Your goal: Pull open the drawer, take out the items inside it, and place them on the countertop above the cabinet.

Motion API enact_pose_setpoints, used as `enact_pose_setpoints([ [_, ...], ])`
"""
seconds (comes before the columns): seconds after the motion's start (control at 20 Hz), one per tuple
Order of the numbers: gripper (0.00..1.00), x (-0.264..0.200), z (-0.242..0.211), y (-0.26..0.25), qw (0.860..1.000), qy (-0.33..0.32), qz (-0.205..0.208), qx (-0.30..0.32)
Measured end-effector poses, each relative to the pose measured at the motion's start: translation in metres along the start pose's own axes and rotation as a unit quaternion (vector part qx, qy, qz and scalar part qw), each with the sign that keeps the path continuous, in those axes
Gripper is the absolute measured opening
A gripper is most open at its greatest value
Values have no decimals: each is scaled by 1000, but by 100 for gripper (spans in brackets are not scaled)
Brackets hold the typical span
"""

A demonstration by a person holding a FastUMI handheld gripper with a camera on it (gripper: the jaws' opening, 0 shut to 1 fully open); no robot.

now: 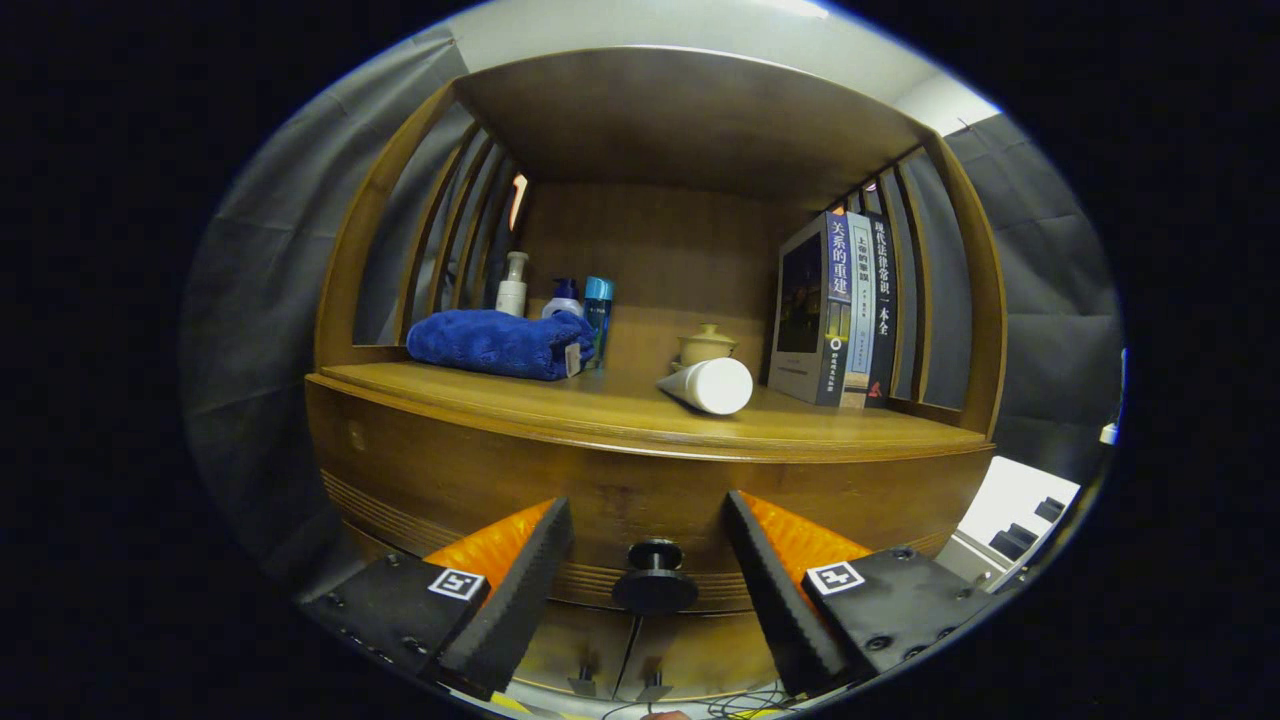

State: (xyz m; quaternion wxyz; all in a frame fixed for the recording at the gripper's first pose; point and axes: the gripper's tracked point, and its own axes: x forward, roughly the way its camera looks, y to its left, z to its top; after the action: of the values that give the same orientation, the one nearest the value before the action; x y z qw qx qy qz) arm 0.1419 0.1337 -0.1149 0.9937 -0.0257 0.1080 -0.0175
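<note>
Wooden cabinet (450,470) front ahead; level fingers (648,545) spread apart, flanking the drawer knob (654,578), untouched.

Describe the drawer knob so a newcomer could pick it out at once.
Start at the wooden cabinet whose countertop holds a blue towel and books. Drop down its curved front to the ribbed band: the drawer knob sits there, between the fingers of the open claw. It is the one small round dark knob projecting from the wood.
</note>
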Motion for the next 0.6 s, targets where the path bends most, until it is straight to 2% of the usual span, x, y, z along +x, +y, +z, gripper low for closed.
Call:
enact_pose_setpoints([
  [0.3, 98, -49, 57, 3, 999, -37, 21, 34],
  [0.6, 98, -92, 115, -32, 998, -46, 42, 29],
])
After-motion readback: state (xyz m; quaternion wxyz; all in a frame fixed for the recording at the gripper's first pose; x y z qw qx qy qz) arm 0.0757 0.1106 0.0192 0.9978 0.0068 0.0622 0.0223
